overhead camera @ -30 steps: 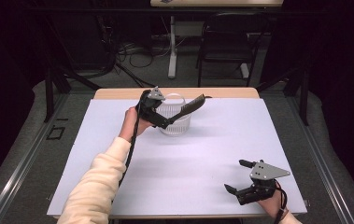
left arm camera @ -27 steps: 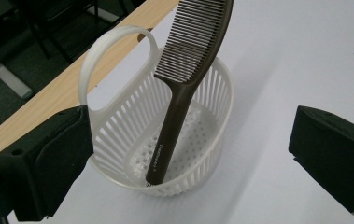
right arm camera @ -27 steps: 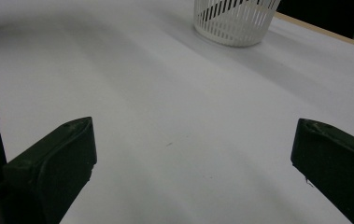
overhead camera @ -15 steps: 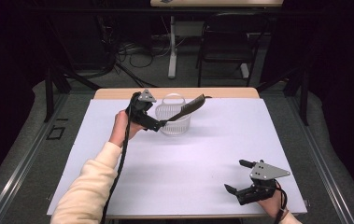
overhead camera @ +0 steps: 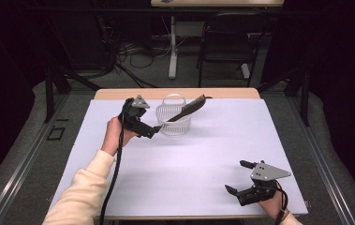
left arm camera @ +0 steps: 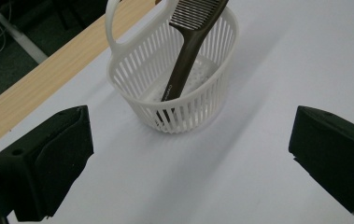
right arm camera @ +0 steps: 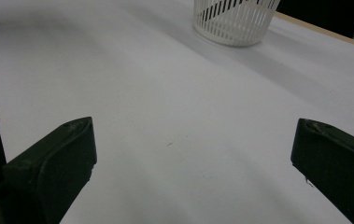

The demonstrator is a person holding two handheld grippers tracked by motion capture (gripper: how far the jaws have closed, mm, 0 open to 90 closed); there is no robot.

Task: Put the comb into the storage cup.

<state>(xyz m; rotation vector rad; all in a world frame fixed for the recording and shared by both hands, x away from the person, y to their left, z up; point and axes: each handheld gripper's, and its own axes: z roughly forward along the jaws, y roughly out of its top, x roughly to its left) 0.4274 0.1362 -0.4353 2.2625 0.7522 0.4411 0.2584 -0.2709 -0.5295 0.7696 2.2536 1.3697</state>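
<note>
My left gripper (overhead camera: 155, 130) has backed off leftward from the white basket (overhead camera: 173, 123), jaws spread and empty. The brown comb (overhead camera: 188, 110) leans in the basket near the table's far edge, teeth end up and rightward. My right gripper (overhead camera: 240, 177) waits open by the near right corner.

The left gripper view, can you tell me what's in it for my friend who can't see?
A dark brown comb leans inside a white slotted basket with a handle, its teeth poking above the rim. The basket stands on a white table, and the left gripper is open in front of it, holding nothing.
</note>
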